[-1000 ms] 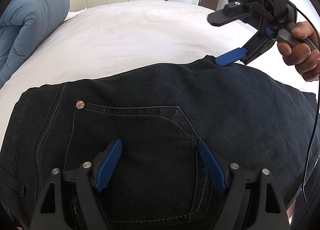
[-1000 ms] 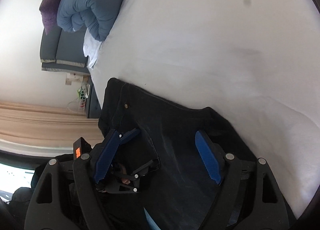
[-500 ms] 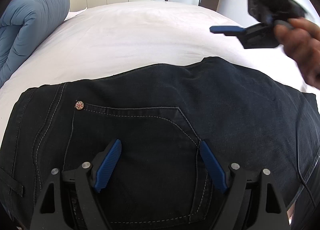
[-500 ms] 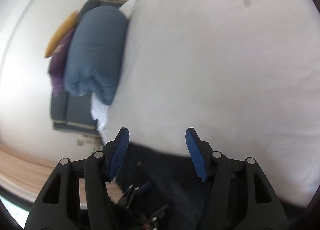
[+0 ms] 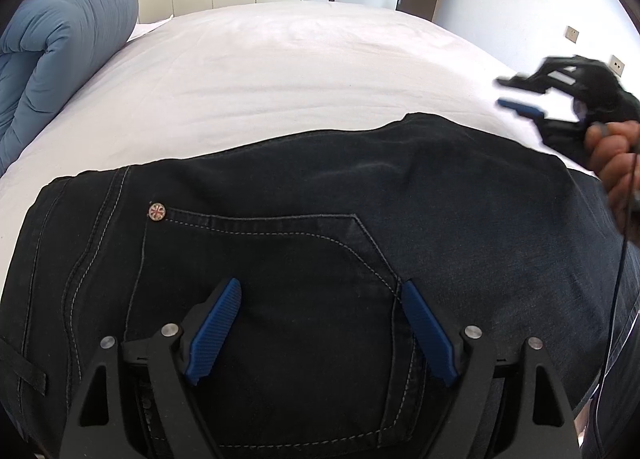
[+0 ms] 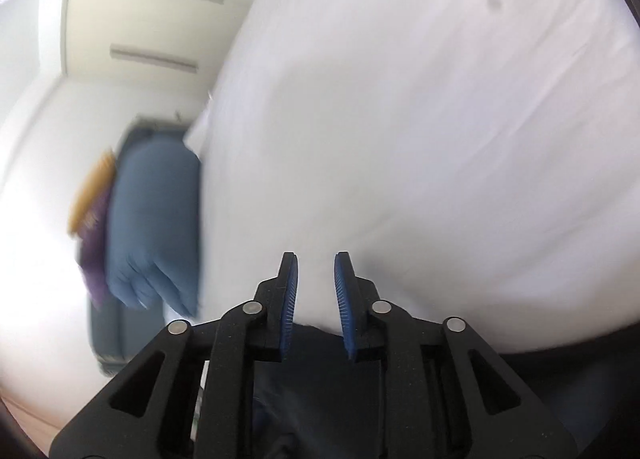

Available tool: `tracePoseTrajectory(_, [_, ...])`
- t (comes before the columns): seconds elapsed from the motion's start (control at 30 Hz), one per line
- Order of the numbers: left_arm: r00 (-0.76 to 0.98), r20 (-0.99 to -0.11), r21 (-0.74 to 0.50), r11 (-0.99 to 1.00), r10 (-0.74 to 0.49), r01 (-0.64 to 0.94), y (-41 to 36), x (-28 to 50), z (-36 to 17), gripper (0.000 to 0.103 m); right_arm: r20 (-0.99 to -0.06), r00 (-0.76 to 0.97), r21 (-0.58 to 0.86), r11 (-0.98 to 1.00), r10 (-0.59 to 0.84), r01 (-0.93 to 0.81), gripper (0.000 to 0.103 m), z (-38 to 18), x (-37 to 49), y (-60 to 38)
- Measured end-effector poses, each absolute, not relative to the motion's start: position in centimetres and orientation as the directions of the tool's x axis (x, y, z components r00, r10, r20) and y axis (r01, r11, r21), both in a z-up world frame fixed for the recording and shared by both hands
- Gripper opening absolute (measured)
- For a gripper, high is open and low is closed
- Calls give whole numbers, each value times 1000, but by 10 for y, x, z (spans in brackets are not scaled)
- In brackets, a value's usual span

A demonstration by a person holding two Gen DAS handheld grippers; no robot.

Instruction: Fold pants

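With the left tongs [image 5: 320, 333] spread wide over the black jeans [image 5: 360, 219] on the bed [image 5: 280, 71] and the right tongs [image 6: 315, 299] nearly closed on nothing beyond their far edge, the unpinned denim could slump and spoil the fold.

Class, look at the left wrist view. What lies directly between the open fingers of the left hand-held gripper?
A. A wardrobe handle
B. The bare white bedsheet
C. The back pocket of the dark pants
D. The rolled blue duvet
C: the left hand-held gripper is open over the dark pants, with the stitched back pocket lying between its blue fingers.
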State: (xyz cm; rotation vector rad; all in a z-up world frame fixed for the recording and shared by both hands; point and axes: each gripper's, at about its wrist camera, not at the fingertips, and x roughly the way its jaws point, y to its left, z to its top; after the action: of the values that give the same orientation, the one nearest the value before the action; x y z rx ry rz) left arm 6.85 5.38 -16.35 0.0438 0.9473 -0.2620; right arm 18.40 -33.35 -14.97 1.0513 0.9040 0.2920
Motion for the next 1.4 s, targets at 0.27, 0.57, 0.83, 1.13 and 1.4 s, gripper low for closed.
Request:
tracePoseTrajectory(0.27, [548, -818, -55, 971, -177, 232, 44, 70, -163, 86, -506, 431, 845, 530, 747, 73, 20, -163, 89, -275])
tracePoseTrajectory(0.57, [538, -828, -44, 976, -156, 215, 35, 74, -161, 86, -553, 755, 812, 429, 351, 396, 0, -177, 0, -479])
tracePoseTrajectory(0.83, [532, -835, -32, 978, -140, 207, 28, 79, -161, 86, -550, 832, 757, 464, 73, 460, 7, -104, -75, -535])
tracePoseTrajectory(1.13, [517, -846, -31, 980, -131, 197, 27, 86, -161, 87, -555, 601, 804, 557, 575, 209, 0, -175, -23, -372])
tracePoseTrajectory(1.4, [517, -844, -56, 981, -145, 184, 34, 84, -160, 87, -567, 776, 772, 507, 276, 383, 0, -171, -24, -537])
